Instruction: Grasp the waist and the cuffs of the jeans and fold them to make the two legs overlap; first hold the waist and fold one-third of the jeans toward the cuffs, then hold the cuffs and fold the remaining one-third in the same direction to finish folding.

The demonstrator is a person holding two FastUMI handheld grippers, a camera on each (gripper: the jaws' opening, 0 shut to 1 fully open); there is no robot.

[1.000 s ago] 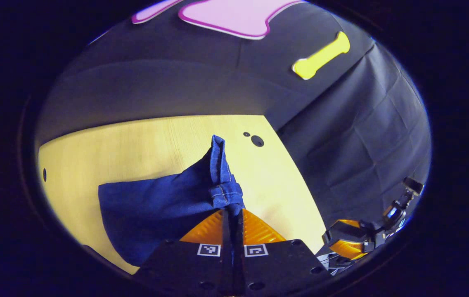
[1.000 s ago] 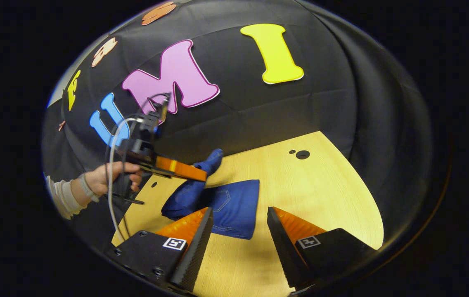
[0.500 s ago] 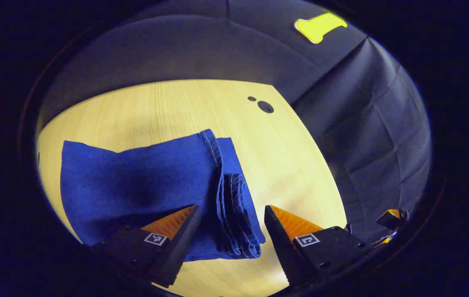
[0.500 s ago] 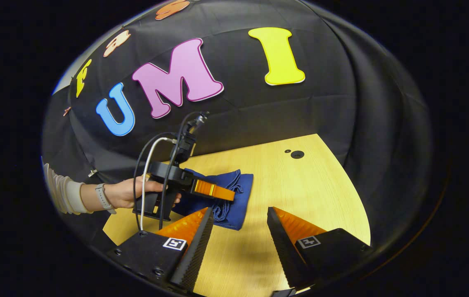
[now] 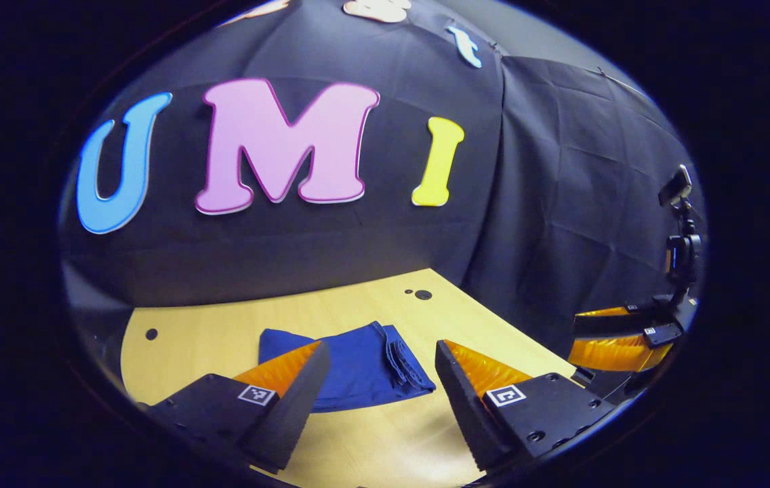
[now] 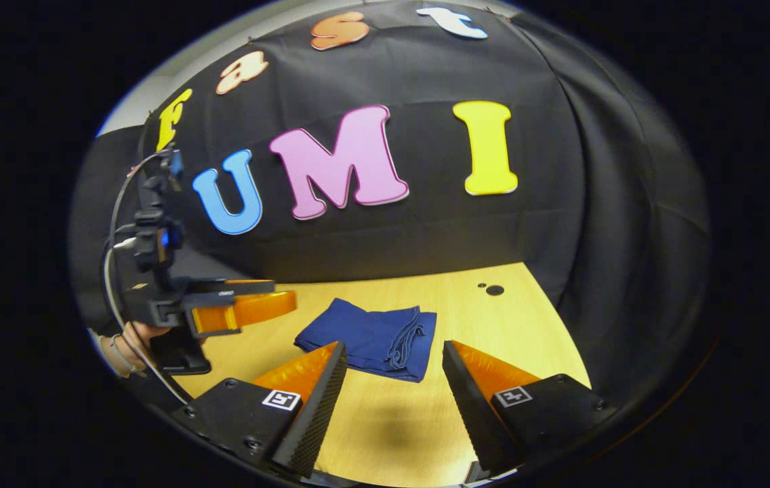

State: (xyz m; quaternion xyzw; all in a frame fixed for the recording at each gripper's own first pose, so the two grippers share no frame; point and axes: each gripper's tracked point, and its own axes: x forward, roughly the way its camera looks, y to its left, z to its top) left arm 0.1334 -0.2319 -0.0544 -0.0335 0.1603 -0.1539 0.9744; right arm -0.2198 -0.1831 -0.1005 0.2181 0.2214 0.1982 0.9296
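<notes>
Blue denim: the jeans lie on the table as a compact folded packet, with the stacked cuffs on top near the packet's edge that faces the table's small holes. In the right gripper view the same packet sits flat, cuffs toward that same edge.

Left gripper — jaws wide apart, nothing between them, held above the table on the near side of the jeans and clear of the cloth. Right gripper — jaws equally wide, empty, also on the near side of the jeans. In the right gripper view the left gripper shows off to the side of the jeans, a hand on its grip; from that angle I cannot tell its opening.

Judgement: both thirds look folded, so the step in hand is release and retreat, task at or near its end. To do it well, lift both grippers away from the jeans without brushing the top layer, since the cuffs sit loose and a snagged hem would drag the fold open. If the cuff edge overhangs unevenly, one light press would square it.
</notes>
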